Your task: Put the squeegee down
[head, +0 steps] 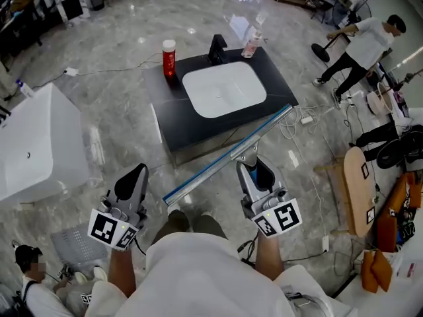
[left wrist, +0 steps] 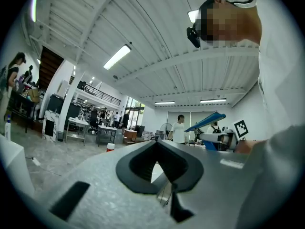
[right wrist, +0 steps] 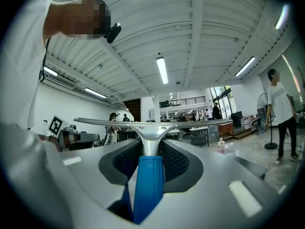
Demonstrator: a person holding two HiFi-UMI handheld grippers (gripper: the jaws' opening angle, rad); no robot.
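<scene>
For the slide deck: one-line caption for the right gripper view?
Right tool grips the squeegee by its blue handle, blade crosswise ahead.

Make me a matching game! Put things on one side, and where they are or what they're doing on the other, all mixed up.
Things:
1. squeegee
2. red bottle
3. white basin
4. left gripper

Places and states:
A. set into the black counter
B. holding nothing
C. clamped in the right gripper
D. standing on the counter beside the basin

Pairs: 1-C, 2-D, 3-A, 4-B
</scene>
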